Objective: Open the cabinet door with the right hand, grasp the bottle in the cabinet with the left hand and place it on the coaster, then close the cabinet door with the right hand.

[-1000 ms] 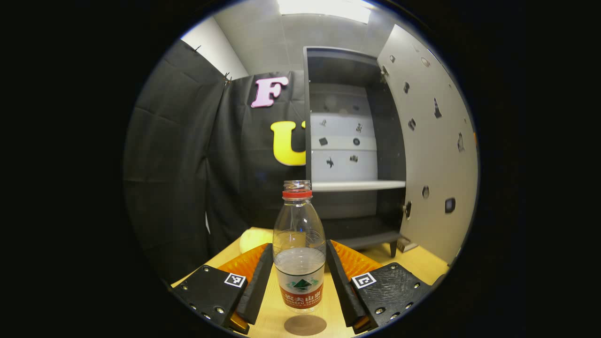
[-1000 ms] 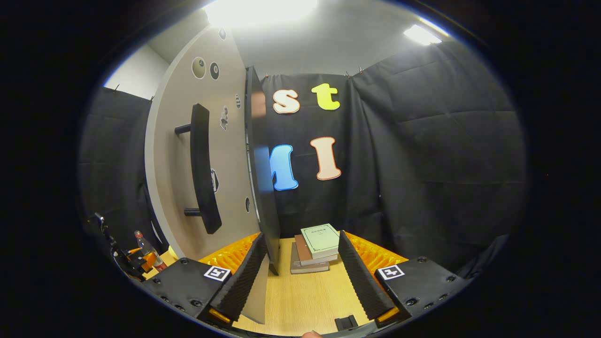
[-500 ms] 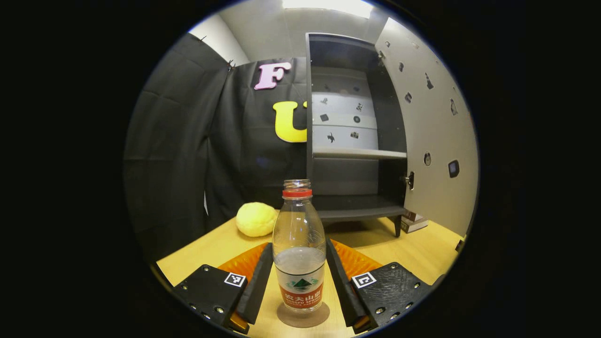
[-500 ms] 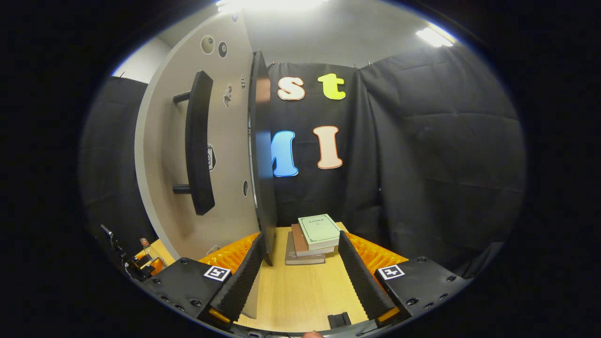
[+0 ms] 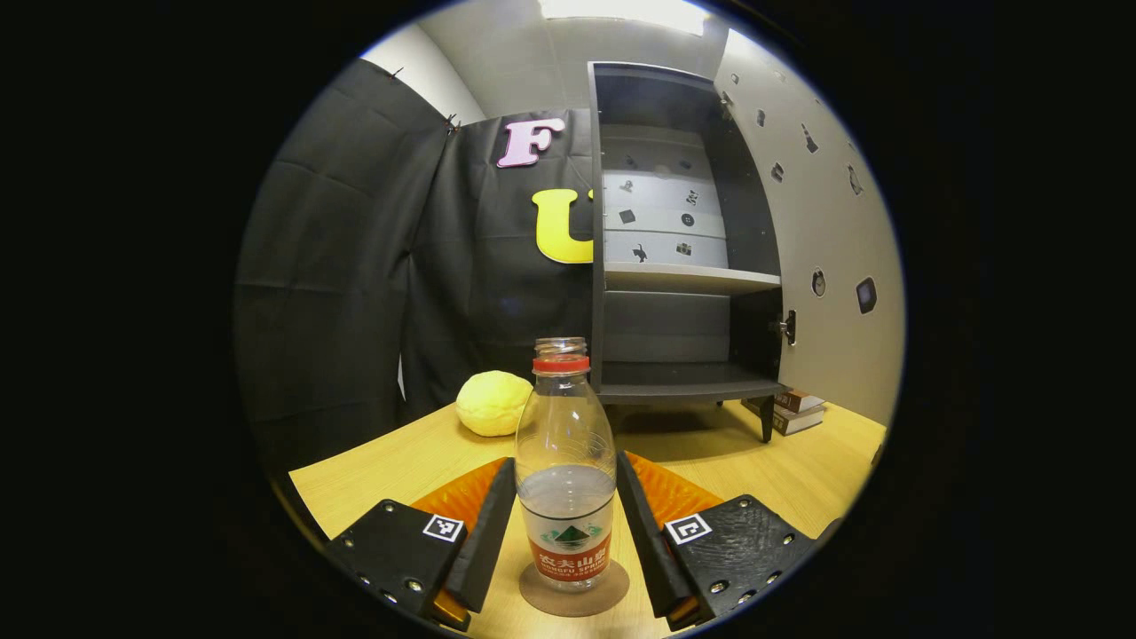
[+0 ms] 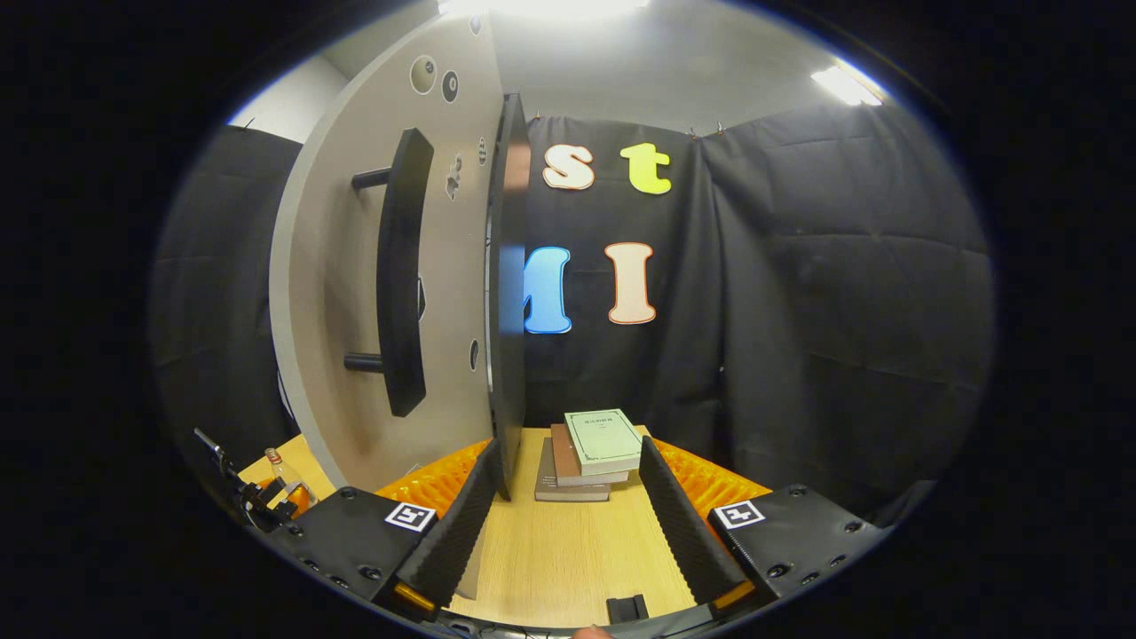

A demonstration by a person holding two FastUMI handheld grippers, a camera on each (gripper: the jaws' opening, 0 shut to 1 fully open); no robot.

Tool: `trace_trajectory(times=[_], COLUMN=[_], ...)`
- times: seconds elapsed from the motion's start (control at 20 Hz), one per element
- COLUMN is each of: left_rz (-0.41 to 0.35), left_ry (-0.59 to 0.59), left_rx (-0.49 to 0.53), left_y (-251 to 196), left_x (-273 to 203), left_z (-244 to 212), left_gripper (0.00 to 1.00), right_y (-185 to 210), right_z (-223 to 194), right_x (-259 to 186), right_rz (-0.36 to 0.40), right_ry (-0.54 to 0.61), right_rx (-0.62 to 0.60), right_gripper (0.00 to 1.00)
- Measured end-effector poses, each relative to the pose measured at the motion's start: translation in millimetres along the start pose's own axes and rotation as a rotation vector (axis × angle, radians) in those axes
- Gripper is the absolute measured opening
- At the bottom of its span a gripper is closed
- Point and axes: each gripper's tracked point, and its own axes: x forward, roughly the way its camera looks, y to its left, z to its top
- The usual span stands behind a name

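Bottle (image 5: 566, 484): standing upright on coaster (image 5: 573, 596), on table (image 5: 399, 461), clamped on both sides by left gripper (image 5: 566, 524). Cabinet (image 5: 683, 266): standing beyond, door (image 5: 821, 222) swung wide. Yellow ball (image 5: 493, 403): lying left of cabinet. Right gripper (image 6: 568, 524): spread apart, gripping nothing, door edge (image 6: 508, 293) passing just by its left finger (image 6: 457, 524). Handle (image 6: 401, 284): untouched. Books (image 6: 590, 453): stacked ahead.

The bottle (image 5: 566, 470) covers the coaster's (image 5: 573, 598) middle; at the right gripper view's lower left it is tiny, half hidden
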Motion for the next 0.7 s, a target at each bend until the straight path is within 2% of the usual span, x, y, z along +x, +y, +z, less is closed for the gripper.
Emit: trace_trajectory(times=[0.35, 0.65, 0.7], left_rz=[-0.01, -0.029, -0.029], left_ry=[0.024, -0.026, -0.033], left_rx=[0.034, 0.047, 0.051], left_y=[-3, -17, -18], left_x=[-10, -23, -27], left_z=[24, 89, 101], left_gripper=[0.66, 0.66, 0.65], right_y=[1, -4, -4], right_z=[0, 15, 20], right_x=[0, 0, 0], right_rz=[0.027, 0.052, 0.056], right_ry=[-0.012, -0.05, -0.059], right_rx=[0.045, 0.108, 0.116], right_gripper=[0.98, 0.98, 0.93])
